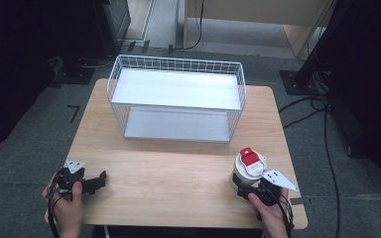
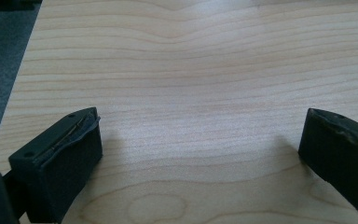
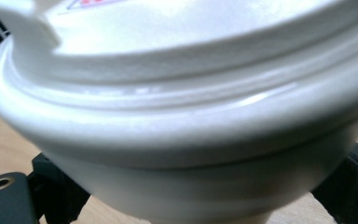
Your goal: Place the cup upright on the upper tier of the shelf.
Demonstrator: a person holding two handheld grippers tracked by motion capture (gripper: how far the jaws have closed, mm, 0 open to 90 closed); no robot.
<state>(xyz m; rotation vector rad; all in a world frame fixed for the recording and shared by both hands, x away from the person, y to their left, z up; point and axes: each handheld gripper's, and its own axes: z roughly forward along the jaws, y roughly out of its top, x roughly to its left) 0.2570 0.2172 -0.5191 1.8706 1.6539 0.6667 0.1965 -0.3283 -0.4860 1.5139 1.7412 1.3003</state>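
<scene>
One white cup (image 1: 248,171) with a red-and-white lid stood at the lower right of the high view, near the front-right corner of the table (image 1: 178,168). The right hand-held gripper (image 1: 256,191) had its jaws set on either side of the cup's lower body; in the right gripper view the cup (image 3: 182,116) sat between the two dark jaws, which appeared closed on it, though the contact itself was hidden by the flaring wall. The cup's base could not be seen, so lift-off could not be confirmed. The left hand-held gripper (image 1: 94,182), at the lower left, was spread wide and held nothing; bare wood lay between its jaws (image 2: 200,140). The white wire basket (image 1: 176,99), in the upper centre, had both shelves empty. Judged from this, the grasp was about made, and carrying and placing remained. A broad strip of bare table separated cup and basket. The basket's front face was open, while wire walls closed its ends and back. The cup stood close to the table's right edge.
</scene>
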